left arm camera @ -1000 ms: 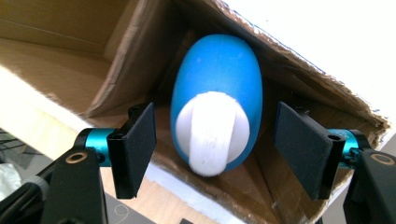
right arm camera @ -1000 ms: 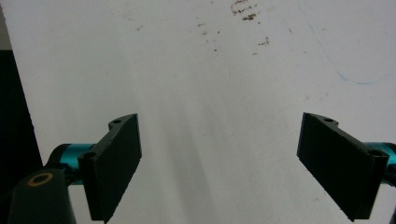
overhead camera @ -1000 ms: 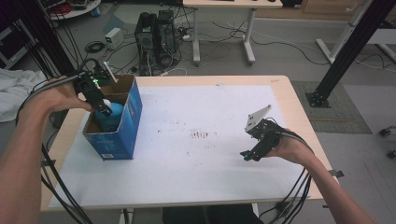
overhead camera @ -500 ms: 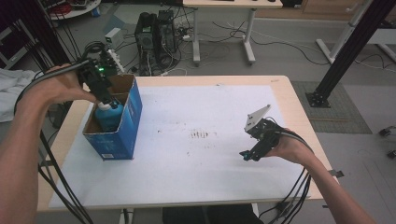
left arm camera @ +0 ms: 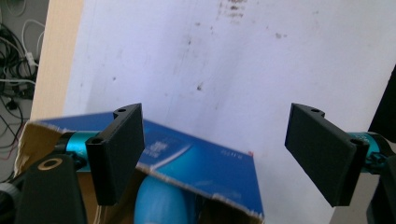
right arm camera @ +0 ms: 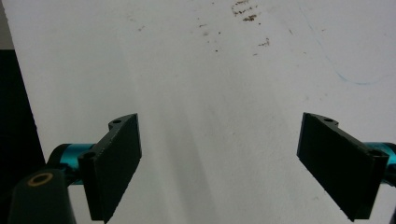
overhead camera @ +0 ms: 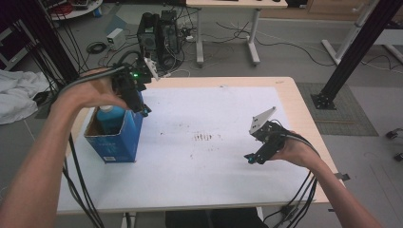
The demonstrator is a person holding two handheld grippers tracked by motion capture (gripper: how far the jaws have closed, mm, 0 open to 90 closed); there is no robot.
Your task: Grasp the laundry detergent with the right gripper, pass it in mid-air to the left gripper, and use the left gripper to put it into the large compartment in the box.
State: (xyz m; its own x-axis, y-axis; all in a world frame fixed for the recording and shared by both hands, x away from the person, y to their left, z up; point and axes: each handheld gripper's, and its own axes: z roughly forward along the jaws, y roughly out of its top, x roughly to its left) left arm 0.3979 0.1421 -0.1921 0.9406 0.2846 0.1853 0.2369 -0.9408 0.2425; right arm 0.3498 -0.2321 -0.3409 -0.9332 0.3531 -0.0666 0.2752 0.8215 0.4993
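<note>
Both grippers stand open and empty. Left gripper, jaws just opening, hangs over the blue box, twelve o'clock of a bottle, probably plastic. Right gripper rests at four o'clock.

Carton was blue outside, brown inside; bottle in it was light blue; table sheet was white with brown speckles; both grippers' jaws were black on teal mounts.
</note>
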